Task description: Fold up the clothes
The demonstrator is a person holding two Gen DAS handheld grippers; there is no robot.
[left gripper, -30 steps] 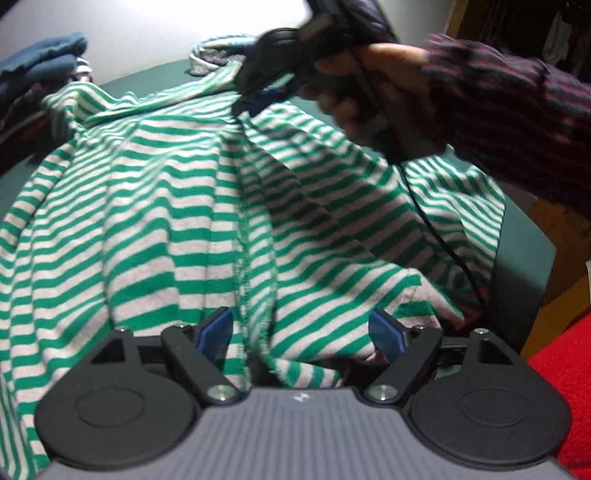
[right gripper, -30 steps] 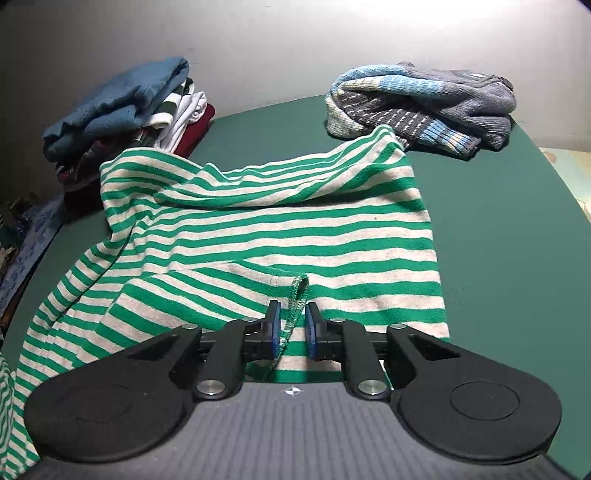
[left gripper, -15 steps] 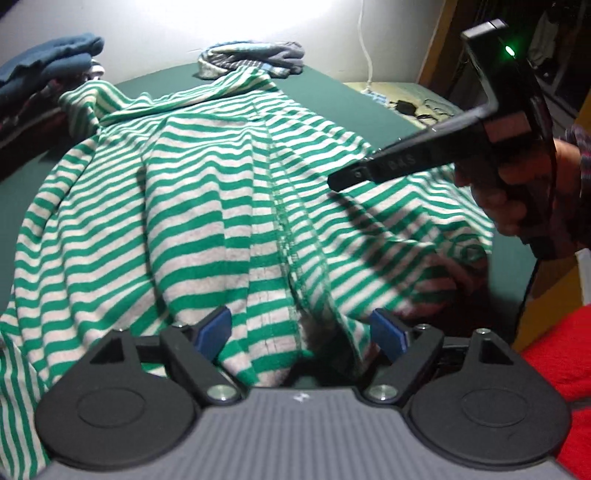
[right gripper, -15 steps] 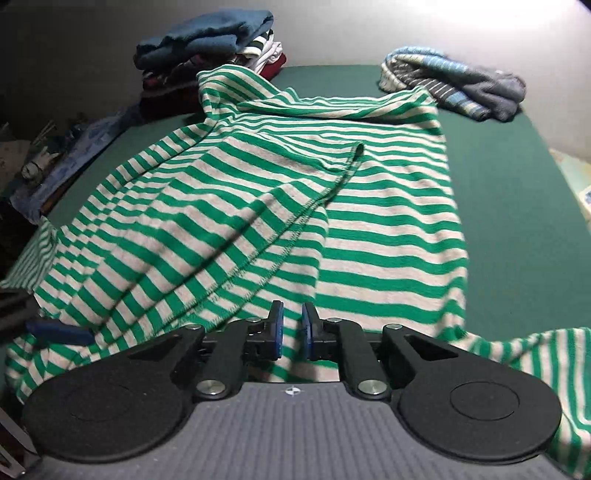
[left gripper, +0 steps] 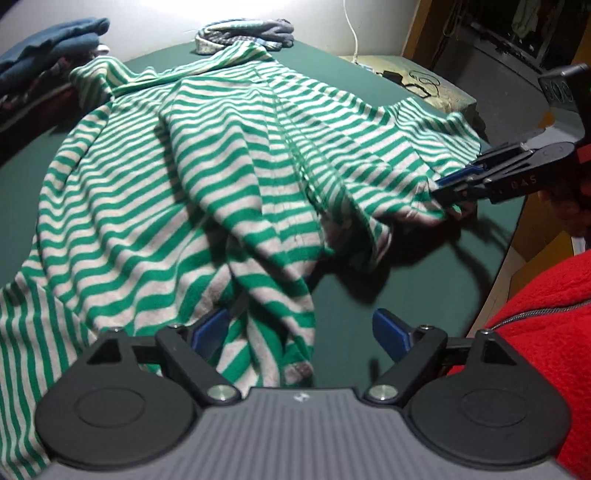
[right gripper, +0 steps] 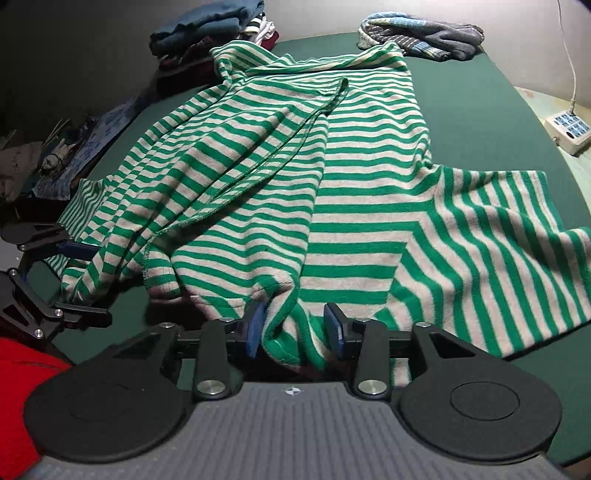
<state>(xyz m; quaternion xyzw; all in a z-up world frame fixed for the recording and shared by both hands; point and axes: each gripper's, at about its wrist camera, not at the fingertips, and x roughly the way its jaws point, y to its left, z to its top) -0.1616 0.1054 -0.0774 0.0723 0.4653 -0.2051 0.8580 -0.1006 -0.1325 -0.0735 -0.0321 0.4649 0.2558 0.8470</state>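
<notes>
A green-and-white striped shirt (left gripper: 221, 166) lies spread and rumpled on the green table (left gripper: 351, 295). My left gripper (left gripper: 301, 330) is open at the shirt's near edge, with a fold of cloth lying beside its left pad. The right wrist view shows the shirt (right gripper: 332, 184) with one sleeve spread to the right. My right gripper (right gripper: 294, 328) is open there, a bunched hem lying loosely between its blue pads. From the left wrist view the right gripper (left gripper: 448, 188) meets the shirt's right edge. The left gripper (right gripper: 99, 286) shows open at the left of the right wrist view.
A stack of folded clothes (right gripper: 207, 33) sits at the table's far left, and a blue-grey knit pile (right gripper: 424, 33) at the far side. A white power strip (right gripper: 569, 129) lies off the table's right edge. A person's red top (left gripper: 546, 350) is close at the near right.
The right gripper drew the shirt's edge back toward the near side, then parted its fingers from shut to open. The left gripper stayed open near the hem.
</notes>
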